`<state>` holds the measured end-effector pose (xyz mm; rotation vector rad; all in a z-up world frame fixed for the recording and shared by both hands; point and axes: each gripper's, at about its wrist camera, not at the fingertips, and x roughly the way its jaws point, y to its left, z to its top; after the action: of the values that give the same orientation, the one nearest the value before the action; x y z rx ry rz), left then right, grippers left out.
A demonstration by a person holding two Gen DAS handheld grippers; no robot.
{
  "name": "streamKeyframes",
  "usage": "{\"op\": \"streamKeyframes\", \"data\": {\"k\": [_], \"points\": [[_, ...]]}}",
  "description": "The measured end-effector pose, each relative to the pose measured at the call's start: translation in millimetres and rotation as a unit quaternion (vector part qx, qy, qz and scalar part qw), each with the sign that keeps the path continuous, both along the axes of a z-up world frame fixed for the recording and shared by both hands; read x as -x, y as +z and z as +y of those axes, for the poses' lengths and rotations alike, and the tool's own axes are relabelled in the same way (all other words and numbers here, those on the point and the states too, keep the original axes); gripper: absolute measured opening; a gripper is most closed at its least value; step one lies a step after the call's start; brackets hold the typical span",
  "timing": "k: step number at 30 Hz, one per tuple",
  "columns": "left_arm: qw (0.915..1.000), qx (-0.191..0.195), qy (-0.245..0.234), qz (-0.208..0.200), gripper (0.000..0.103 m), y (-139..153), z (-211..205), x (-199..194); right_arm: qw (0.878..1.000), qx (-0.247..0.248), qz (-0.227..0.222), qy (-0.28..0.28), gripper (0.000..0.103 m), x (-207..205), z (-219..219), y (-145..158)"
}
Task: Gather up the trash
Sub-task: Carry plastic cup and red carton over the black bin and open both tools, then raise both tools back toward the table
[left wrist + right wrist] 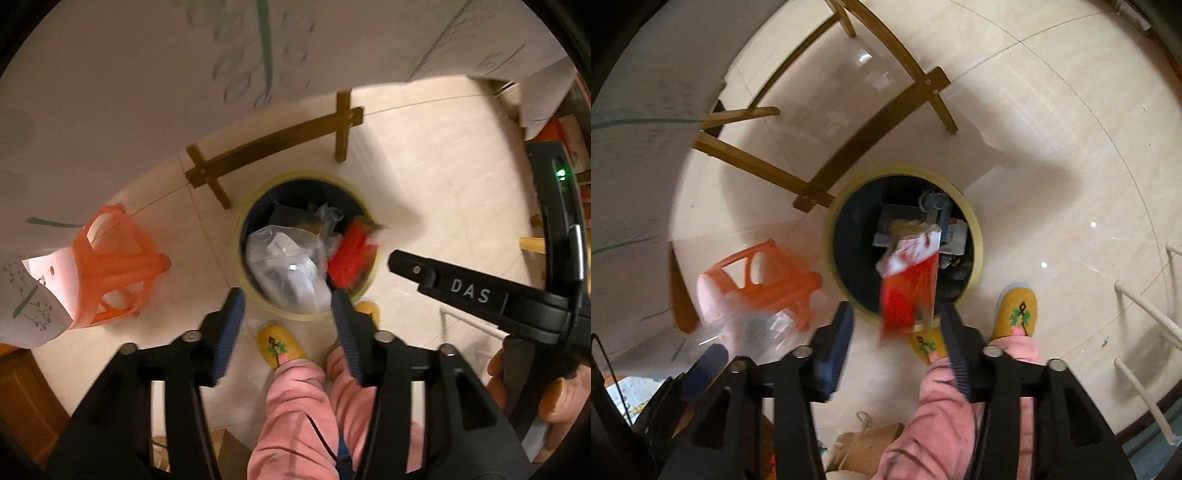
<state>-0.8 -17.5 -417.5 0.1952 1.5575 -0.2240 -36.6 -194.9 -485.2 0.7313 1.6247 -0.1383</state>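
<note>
A round bin (242, 221) with a yellow rim and dark inside stands on the tiled floor, straight below both grippers. My left gripper (287, 299) is open above it. A crumpled clear plastic bag (284, 266) hangs loose between its blue pads, over the bin's mouth. My right gripper (895, 310) is also open. A blurred red and white wrapper (908, 288) sits between its fingers, close to the right finger (955, 343), above the bin (849, 284). Paper and plastic scraps lie inside. One finger (424, 275) of my right gripper shows at the right.
An orange plastic stool (118, 266) lies tipped on the floor left of the bin. Wooden legs and rails (280, 140) stand just behind it, under a white cloth (147, 74). The person's yellow slippers (280, 343) and pink trouser legs are beside the bin. A white wire rack (1145, 314) is at the right.
</note>
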Motion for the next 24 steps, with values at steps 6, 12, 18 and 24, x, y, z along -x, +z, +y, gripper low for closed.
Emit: {"op": "streamKeyframes", "data": {"k": [6, 12, 18, 24], "points": [[0.9998, -0.015, 0.008, -0.008, 0.052, -14, 1, 6, 1.0, 0.003, 0.005, 0.014, 0.052, -4, 1, -22], [0.9992, -0.024, 0.017, -0.029, 0.052, 4, -1, 10, 0.999, 0.018, -0.021, 0.027, 0.052, -5, -2, -8], [0.9979, -0.026, 0.031, -0.05, 0.052, 28, -2, 7, 0.997, 0.037, -0.048, 0.048, 0.052, -7, -1, 17], [0.9968, -0.022, 0.049, -0.06, 0.052, 56, 1, 2, 0.994, 0.047, -0.069, 0.067, 0.052, -13, 3, 46]]}}
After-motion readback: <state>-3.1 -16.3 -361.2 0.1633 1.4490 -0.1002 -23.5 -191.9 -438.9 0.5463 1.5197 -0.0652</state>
